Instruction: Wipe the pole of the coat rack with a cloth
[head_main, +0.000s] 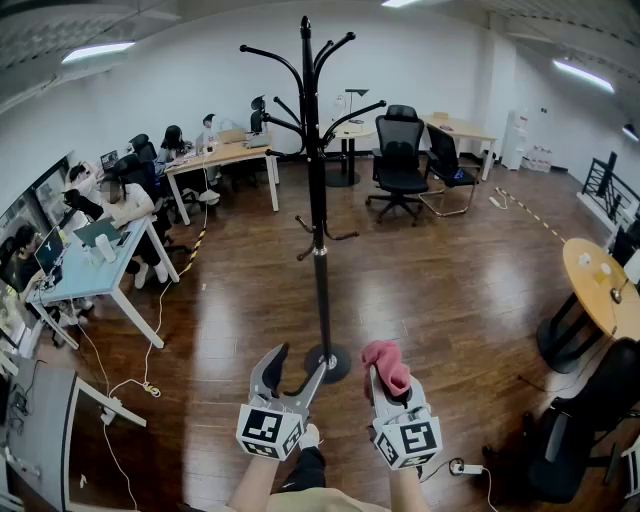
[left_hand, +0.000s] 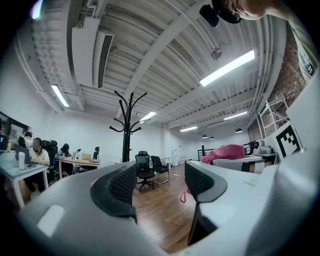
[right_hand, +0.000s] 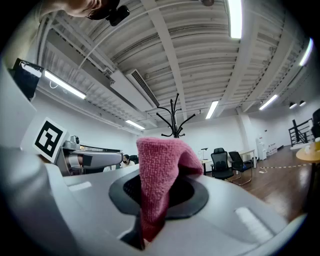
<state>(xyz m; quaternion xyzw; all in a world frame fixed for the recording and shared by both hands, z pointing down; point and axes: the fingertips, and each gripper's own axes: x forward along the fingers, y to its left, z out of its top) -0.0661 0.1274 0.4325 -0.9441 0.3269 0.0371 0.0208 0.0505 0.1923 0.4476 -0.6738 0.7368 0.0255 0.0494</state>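
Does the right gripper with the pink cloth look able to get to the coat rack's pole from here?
Probably yes: only bare wooden floor lies between the right gripper, shut on the pink cloth, and the pole ahead.

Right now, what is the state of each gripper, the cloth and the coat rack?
left gripper: open, nothing between its jaws.
right gripper: shut on the pink cloth.
pink cloth: pinched in the jaws, clear of the pole.
coat rack: upright on the floor, hooks bare, untouched.
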